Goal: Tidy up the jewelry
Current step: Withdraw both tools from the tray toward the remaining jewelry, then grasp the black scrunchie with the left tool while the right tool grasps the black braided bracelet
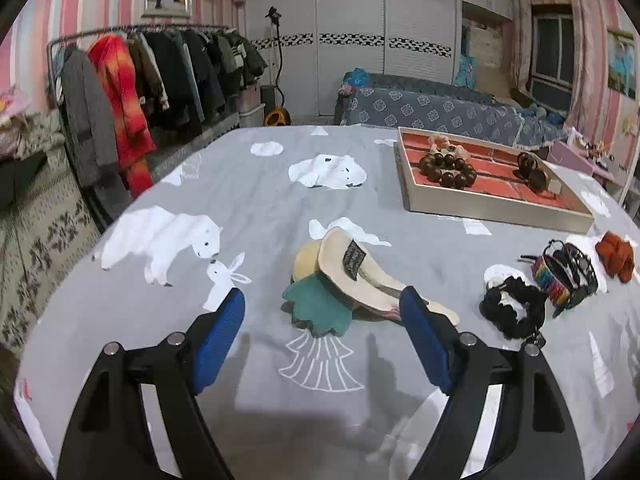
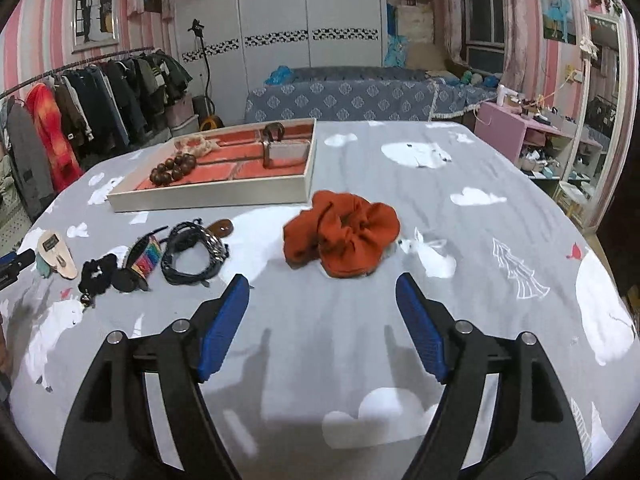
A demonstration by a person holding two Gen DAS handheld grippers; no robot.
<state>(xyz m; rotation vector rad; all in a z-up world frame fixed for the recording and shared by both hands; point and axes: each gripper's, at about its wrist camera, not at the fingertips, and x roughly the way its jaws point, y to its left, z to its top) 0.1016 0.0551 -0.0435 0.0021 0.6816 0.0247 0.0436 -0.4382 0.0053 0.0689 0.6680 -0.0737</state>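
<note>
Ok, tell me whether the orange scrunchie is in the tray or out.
Out. The orange scrunchie lies on the grey sheet, in front of the tray.

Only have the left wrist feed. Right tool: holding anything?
Observer: No. The right tool is open and empty, over the grey bedsheet.
Operator: What's in front of it?
Observer: The orange scrunchie lies loose just beyond the fingertips, roughly centred between them.
Operator: Anything behind the black bracelets I can't see?
Observer: Yes. A brown leather piece lies on the sheet behind the black bracelets, outside the tray.
</note>
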